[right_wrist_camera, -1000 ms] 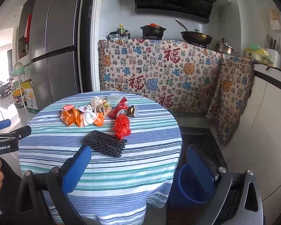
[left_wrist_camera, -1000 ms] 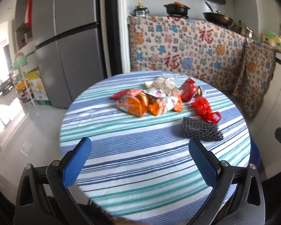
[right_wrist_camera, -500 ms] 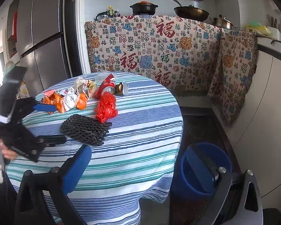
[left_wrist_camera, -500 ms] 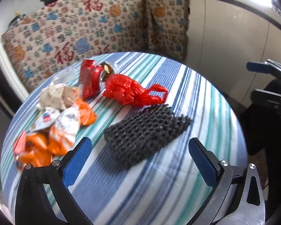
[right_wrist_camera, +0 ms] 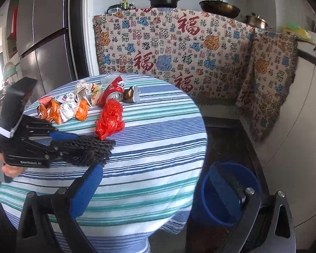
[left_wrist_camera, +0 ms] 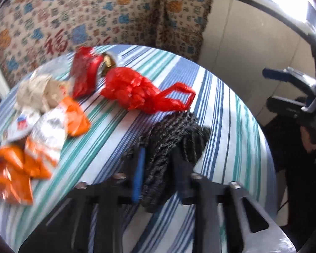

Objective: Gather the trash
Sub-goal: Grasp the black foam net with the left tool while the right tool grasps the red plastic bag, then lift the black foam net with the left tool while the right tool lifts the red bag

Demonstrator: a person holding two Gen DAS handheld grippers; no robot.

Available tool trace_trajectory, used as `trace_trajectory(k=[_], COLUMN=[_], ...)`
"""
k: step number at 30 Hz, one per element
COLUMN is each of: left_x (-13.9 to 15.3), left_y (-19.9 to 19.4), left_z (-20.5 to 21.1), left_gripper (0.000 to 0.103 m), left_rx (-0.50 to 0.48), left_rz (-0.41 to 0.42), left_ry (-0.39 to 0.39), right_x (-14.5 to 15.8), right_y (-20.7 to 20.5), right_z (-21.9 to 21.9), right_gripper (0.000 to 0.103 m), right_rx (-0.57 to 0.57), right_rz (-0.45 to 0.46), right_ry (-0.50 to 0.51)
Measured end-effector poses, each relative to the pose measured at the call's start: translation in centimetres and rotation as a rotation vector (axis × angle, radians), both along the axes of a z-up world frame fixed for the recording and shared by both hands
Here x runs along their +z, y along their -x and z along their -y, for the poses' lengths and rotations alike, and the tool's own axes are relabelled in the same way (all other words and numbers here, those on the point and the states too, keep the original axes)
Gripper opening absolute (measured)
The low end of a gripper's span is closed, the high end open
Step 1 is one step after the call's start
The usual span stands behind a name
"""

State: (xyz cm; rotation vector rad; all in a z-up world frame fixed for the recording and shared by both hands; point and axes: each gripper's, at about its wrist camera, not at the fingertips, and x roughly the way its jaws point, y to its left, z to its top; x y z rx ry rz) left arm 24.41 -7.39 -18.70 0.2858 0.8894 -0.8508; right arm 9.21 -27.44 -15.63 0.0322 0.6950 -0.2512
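Note:
A black mesh net [left_wrist_camera: 174, 130] lies bunched on the striped round table [left_wrist_camera: 231, 126]. My left gripper [left_wrist_camera: 160, 154] is closing its jaws on the net, and the mesh is squeezed between the blue pads. The right wrist view shows the same grip, with the left gripper [right_wrist_camera: 73, 145] on the net [right_wrist_camera: 94, 149] near the table's left side. Just beyond the net lies a red plastic bag [left_wrist_camera: 132, 90], then a crushed red can [left_wrist_camera: 84, 73] and orange wrappers [left_wrist_camera: 14, 168]. My right gripper [right_wrist_camera: 155, 187] hangs open at the near table edge, with nothing between its fingers.
A blue bucket [right_wrist_camera: 208, 206] stands on the floor right of the table [right_wrist_camera: 153, 147]. Crumpled beige paper [left_wrist_camera: 35, 90] and a small brown wrapper [right_wrist_camera: 130, 93] lie among the litter. A patterned cloth [right_wrist_camera: 179, 48] covers the counter behind, and a grey fridge [right_wrist_camera: 48, 42] stands at the left.
My left gripper swung down to the black net and its jaws went from wide open to clamped on the mesh. My right gripper sank a little toward the table edge and bucket.

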Motion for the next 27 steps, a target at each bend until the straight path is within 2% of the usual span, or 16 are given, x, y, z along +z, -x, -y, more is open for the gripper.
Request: trace_trajectory(k=[2,3,6,10,11,13,14,15,16,18,22,24,27], left_x=[0.5,0.7,1.6,2.0,1.7,0.8,0.5,0.4,0.5,0.7,0.2,-0.1,-0.6], left_y=[0.9,1.6,3.4,4.9,5.2,5.3,5.2,5.3,5.5,5.7,5.2,5.0,5.0], left_z=[-2.1,-3.2,-6.9,-12.0,-12.4,-12.7,-12.5,-11.9,-11.3,-10.8,-11.6,-11.5,-10.6], left_gripper=[0.010,0.011,0.011,0.012,0.015,0.033,0.048,0.058,0.064,0.086,0.087,0.089,0.092], left_rx=[0.072,0.122,0.318,0.632,0.657,0.652,0.648,0.633,0.608,0.597,0.629,0.634,0.635], left_rz=[-0.035,-0.024,0.000,0.038,0.042,0.009,0.006,0.025,0.047,0.077,0.071,0.067,0.094], left_ry=[0.031,0.023,0.016,0.023,0.024,0.034,0.030,0.025,0.005,-0.036,-0.045,-0.055,-0.122], right_x=[-0.4,-0.7,-1.5,-2.6,-2.8,-3.4,-3.7,-4.0,-4.3,-5.1,-5.3,-5.2,-4.8], right_y=[-1.6,-2.5,-5.8,-11.6,-12.9,-15.2,-16.5,-17.2,-17.9,-19.4,-19.3,-18.2,-16.4], right_z=[-0.1,-0.2,-1.0,-2.3,-2.6,-2.8,-2.7,-2.5,-2.4,-2.5,-2.3,-0.7,1.9], right_gripper=[0.103,0.103,0.103,0.103,0.103,0.103,0.103,0.103,0.103,0.103,0.100,0.100,0.100], right_rx=[0.036,0.053,0.119,0.192,0.203,0.209,0.194,0.185,0.177,0.156,0.148,0.139,0.089], right_rz=[-0.028,-0.043,-0.076,-0.102,-0.105,-0.120,-0.119,-0.119,-0.121,-0.148,-0.216,-0.240,-0.261], right_ry=[-0.029,-0.039,-0.081,-0.151,-0.171,-0.223,-0.276,-0.305,-0.336,-0.350,-0.225,-0.184,-0.100])
